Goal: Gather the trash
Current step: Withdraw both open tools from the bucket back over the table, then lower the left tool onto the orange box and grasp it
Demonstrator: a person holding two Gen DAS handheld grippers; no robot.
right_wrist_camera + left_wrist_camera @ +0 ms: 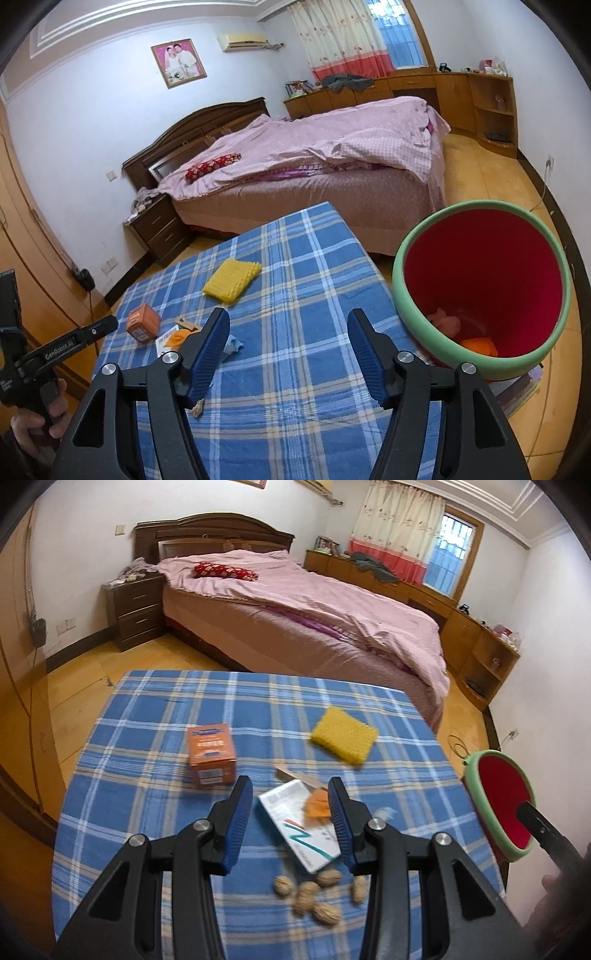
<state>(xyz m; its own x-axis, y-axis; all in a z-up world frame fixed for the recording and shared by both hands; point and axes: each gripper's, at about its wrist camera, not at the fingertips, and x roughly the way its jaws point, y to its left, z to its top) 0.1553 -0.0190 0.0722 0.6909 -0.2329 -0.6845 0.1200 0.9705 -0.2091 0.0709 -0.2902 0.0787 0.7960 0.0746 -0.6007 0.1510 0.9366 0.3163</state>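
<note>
Left gripper (291, 812): fingers spread, empty, above the white flat carton (299, 825). Nearer: tan walnut shells (306, 893). Beyond the carton: orange cardboard box (211, 755), yellow ridged sponge (343, 734). Right gripper (288, 350): released, empty, beside the green-rimmed red bin (480, 288), off the table edge. Step judged: picking; next, close on the carton.

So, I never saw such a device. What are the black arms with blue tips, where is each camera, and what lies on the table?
Each is a hand-held gripper with a camera behind its two fingers; a person carries one per hand. The left gripper, open and empty, points at a white box, orange scrap, orange carton, yellow sponge and walnuts on the checked tablecloth. The right gripper, also open and empty, is beside the red bin, which has a green rim and already contains orange scraps.
</note>
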